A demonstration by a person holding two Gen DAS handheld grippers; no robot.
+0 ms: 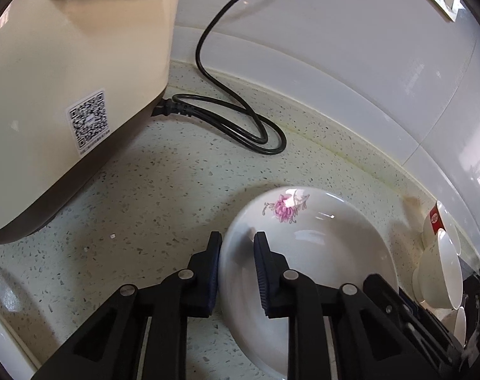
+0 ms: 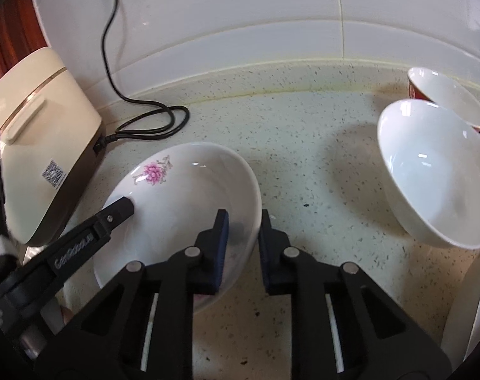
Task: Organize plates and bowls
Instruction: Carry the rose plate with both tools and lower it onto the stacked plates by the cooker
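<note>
Flowered plate: a white deep plate (image 2: 183, 209) with a pink flower print is seen on the speckled countertop (image 2: 303, 171), just to the right of the rice cooker (image 2: 40, 158); whether it rests flat or is slightly raised cannot be told.
Left gripper: the left gripper (image 1: 237, 253) is clenched on the plate's rim on the side nearest the rice cooker, one pad inside and one outside.
Right gripper: the right gripper (image 2: 243, 231) is clamped on the opposite rim, the side away from the rice cooker.
White bowl: a plain white bowl (image 2: 436, 174) is seen well to the right of the rice cooker, tilted toward the camera, beyond the plate.
Red-sided bowl: a smaller bowl (image 2: 445, 95) with a red outer wall sits just behind the white bowl, farther still from the rice cooker, near the wall.
Power cord: a black cord (image 2: 151, 120) is coiled just behind the rice cooker.
Done so far: the plate is judged gripped from both sides; nothing appears stacked yet.
Left to do: the plate and both bowls are judged still to be grouped.
</note>
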